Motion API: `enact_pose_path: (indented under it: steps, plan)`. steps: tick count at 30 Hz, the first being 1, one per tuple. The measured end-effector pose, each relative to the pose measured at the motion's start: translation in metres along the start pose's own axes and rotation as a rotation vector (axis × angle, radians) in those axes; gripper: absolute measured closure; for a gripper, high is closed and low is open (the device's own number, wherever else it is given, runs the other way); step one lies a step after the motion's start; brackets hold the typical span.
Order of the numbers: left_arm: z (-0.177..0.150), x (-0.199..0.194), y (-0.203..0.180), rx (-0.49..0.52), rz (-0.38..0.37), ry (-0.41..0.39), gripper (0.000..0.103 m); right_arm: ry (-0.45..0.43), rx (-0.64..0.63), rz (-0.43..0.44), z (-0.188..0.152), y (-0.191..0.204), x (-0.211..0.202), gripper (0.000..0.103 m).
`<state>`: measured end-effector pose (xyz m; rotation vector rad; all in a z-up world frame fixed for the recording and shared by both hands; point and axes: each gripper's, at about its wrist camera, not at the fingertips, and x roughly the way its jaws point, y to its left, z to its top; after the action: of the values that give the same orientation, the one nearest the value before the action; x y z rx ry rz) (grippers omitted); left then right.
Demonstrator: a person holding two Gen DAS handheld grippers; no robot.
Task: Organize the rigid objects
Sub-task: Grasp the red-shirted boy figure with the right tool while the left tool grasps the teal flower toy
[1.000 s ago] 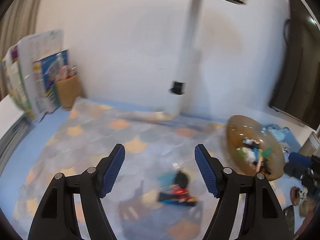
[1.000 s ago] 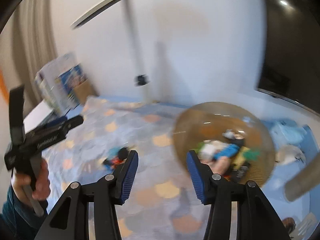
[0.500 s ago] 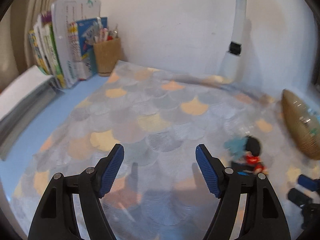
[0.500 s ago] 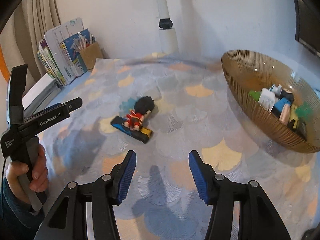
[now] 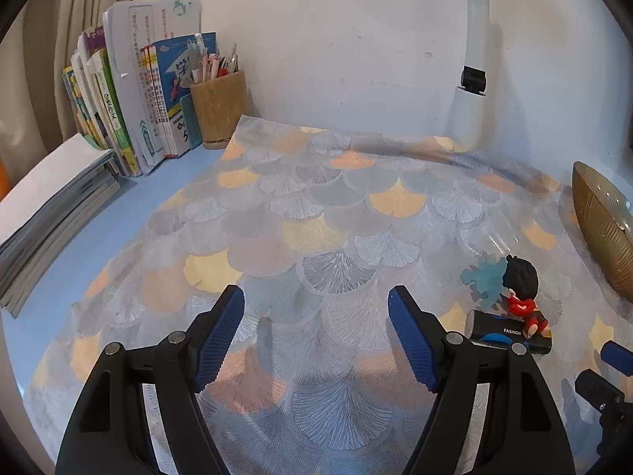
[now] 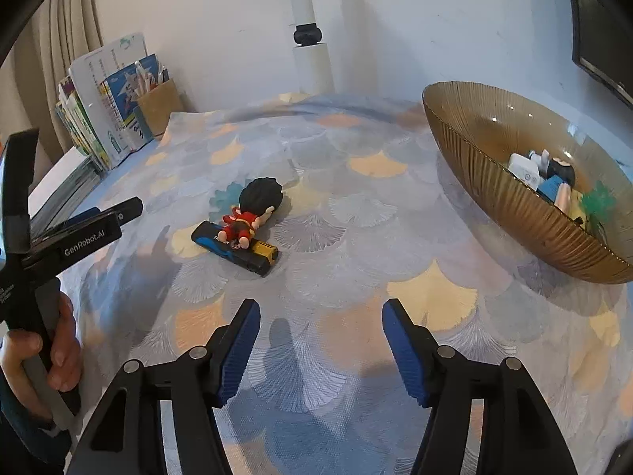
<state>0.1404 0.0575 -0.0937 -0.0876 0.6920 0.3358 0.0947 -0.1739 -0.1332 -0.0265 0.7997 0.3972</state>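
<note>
Right wrist view, from left to right: a hand (image 6: 47,356) at the left edge grips the handle of the left tongs (image 6: 118,213), whose black arms reach in over the patterned cloth (image 6: 356,237) covering the table. Far left against the wall stand books (image 6: 99,111) and a brown pen holder (image 6: 158,107). Near the middle of the cloth lies a small figure (image 6: 253,209) with black hair and a red outfit, resting across a black, blue and yellow bar-shaped object (image 6: 237,247); a pale blue piece (image 6: 225,198) sits just behind the figure. Both lie well apart from the right tongs (image 6: 320,350), which hang low over bare cloth with their blue pads spread and nothing between them; their jaws have just been opening. On the right, an amber ribbed glass bowl (image 6: 494,198) holds several small items (image 6: 554,182).

Left wrist view: the left tongs (image 5: 316,336) are likewise released over empty cloth, nothing between the pads. The figure (image 5: 522,289) and the bar (image 5: 506,332) lie to their right, just past the right pad. A white lamp post (image 5: 472,79) rises at the far wall, and the bowl's edge (image 5: 601,229) shows at the right.
</note>
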Motion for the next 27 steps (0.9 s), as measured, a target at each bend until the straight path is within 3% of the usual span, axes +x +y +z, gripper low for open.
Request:
enact_pose_path:
  steps: [21,24,25,27]
  plan:
    - [-0.002,-0.002,-0.003,0.014,-0.020,-0.008,0.029,0.033,-0.013,0.027,0.002,0.003,0.005,0.038]
    - [0.001,-0.003,-0.007,0.034,-0.077,-0.004,0.029,0.066,0.009,0.105,0.019,0.008,0.006,0.038]
    - [0.004,0.000,-0.010,0.029,-0.155,0.036,0.029,0.072,0.001,0.118,0.030,0.013,0.007,0.038]
    - [0.009,0.003,-0.012,0.008,-0.238,0.071,0.029,0.092,-0.026,0.112,0.050,0.024,0.013,0.038]
